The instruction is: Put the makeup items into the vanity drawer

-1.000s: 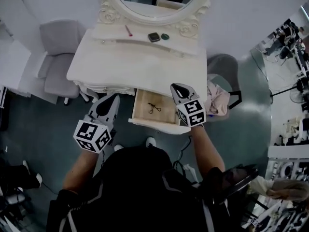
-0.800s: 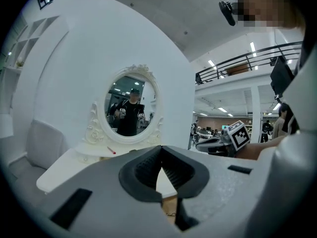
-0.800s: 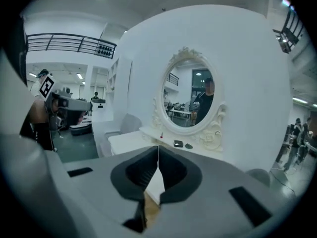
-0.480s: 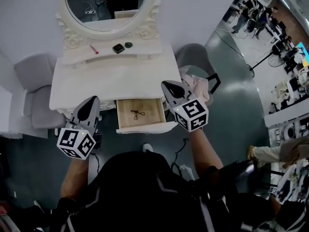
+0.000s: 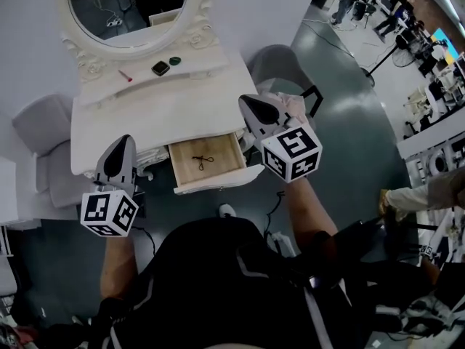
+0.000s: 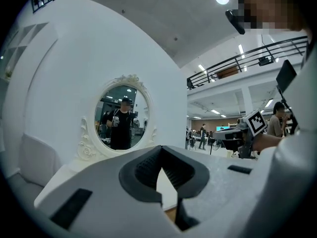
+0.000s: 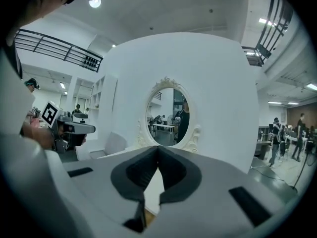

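Observation:
The white vanity [image 5: 145, 115] has its drawer [image 5: 218, 179] pulled open, and a small black eyelash curler [image 5: 202, 160] lies on the wooden bottom. On the shelf under the oval mirror [image 5: 123, 6] sit a red pencil [image 5: 126, 75], a black compact [image 5: 160, 68] and a round green item [image 5: 174, 61]. My left gripper [image 5: 123, 142] hovers left of the drawer, shut and empty [image 6: 161, 150]. To the right of the drawer, over the table's right end, my right gripper [image 5: 247, 102] is also shut with nothing in it [image 7: 158, 150].
A grey chair [image 5: 40, 133] stands left of the vanity. Another grey chair [image 5: 272, 60] on the right carries a pink cloth [image 5: 294, 106]. People and equipment fill the hall at the far right.
The head view has swung, so the vanity now sits up and to the left. The left gripper has drawn back left of the drawer. The right gripper has lifted off the drawer's right front corner.

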Tool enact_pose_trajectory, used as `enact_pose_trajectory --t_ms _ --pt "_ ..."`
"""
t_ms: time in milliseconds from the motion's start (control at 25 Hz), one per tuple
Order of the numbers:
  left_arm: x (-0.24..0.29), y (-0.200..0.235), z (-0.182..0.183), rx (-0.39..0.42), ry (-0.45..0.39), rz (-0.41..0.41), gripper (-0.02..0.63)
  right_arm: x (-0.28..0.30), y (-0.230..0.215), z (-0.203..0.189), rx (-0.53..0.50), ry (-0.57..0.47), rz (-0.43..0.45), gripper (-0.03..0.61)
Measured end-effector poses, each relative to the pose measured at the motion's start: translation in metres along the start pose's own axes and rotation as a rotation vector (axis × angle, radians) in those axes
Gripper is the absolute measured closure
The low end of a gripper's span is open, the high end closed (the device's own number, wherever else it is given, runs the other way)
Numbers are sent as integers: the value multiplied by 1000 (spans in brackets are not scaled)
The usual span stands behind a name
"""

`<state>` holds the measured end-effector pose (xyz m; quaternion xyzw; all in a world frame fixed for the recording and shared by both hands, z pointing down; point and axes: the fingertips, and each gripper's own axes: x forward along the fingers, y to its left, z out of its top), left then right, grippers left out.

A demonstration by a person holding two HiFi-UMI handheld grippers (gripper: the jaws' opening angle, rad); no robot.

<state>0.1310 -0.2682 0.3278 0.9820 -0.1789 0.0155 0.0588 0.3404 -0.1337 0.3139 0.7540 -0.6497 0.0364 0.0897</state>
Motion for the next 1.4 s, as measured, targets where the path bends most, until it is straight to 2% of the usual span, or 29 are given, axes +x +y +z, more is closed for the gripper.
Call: enact_pose_trajectory --t_ms 520,1240,1400 --pt "-2 0 4 -10 -21 9 609 -4 6 4 -43 17 -11 575" --pt "-7 -3 6 2 -20 6 611 -5 3 3 -19 9 -27 575" --pt "-11 -2 4 2 -14 5 611 -6 3 -1 14 7 -42 575"
